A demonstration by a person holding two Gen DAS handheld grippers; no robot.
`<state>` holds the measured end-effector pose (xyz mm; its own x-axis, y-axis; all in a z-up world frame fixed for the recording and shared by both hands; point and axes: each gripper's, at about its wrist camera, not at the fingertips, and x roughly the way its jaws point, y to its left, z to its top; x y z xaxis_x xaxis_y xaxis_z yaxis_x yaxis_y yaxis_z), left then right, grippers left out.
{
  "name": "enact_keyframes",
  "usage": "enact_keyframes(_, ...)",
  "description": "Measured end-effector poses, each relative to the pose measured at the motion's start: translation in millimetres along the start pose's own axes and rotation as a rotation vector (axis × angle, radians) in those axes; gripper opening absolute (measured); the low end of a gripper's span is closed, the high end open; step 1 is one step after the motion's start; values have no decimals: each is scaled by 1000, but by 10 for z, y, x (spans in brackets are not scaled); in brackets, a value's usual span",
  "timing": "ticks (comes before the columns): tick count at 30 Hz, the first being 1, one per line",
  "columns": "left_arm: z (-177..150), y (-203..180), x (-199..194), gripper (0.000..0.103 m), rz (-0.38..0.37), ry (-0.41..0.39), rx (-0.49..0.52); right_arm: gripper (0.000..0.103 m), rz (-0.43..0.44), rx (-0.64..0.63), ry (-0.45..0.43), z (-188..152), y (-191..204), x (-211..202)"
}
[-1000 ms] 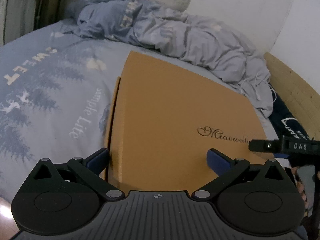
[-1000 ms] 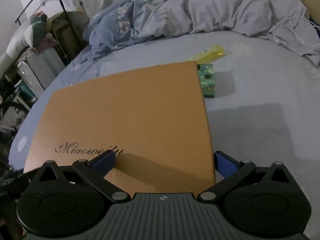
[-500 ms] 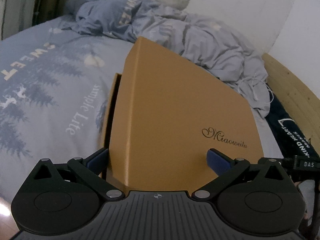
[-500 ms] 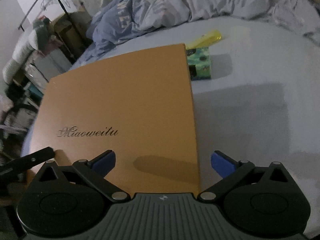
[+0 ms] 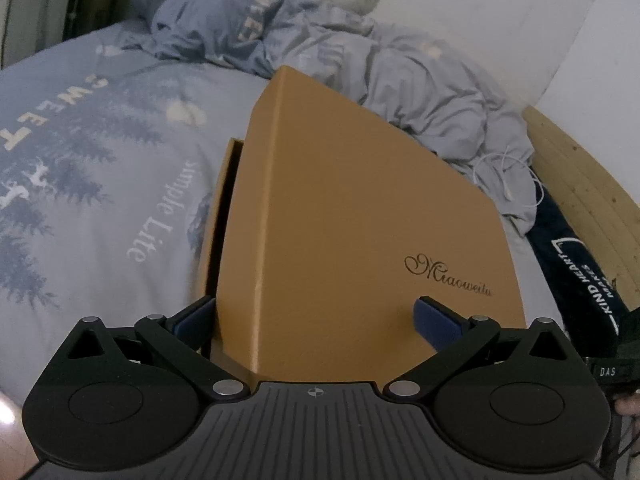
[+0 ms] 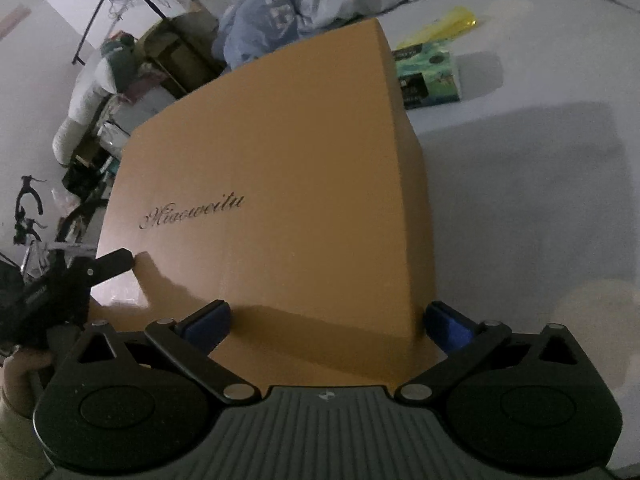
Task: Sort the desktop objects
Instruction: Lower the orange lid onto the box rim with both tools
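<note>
Your left gripper [image 5: 316, 314] and right gripper [image 6: 326, 320], jaws spread, straddle the smooth tan cardboard lid [image 5: 360, 216] scripted "Miaoweitu".

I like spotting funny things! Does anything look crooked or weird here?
Yes: the orange box lid is tipped up, leaving a dark gap at its left side above the box base. Both sets of jaws are spread wide around its corners.
</note>
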<state>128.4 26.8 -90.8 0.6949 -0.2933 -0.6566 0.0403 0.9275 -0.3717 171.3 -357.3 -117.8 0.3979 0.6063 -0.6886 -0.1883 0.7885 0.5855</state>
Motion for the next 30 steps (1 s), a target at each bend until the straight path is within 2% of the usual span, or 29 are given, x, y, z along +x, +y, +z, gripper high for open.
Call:
enact_keyframes(8, 41, 108, 8, 103, -26, 16, -54, 103, 9, -32, -16, -3, 115, -116)
enact_keyframes(18, 90, 139, 38, 103, -34, 35, -89, 103, 0, -32, -110, 83, 161, -217)
enact_keyframes(25, 148, 146, 65, 103, -27, 59, -119, 103, 49, 29, -118, 155, 24, -168)
enact_keyframes(30, 190, 188, 81, 103, -37, 71, -144, 103, 53, 43, -137, 188, 26, -181)
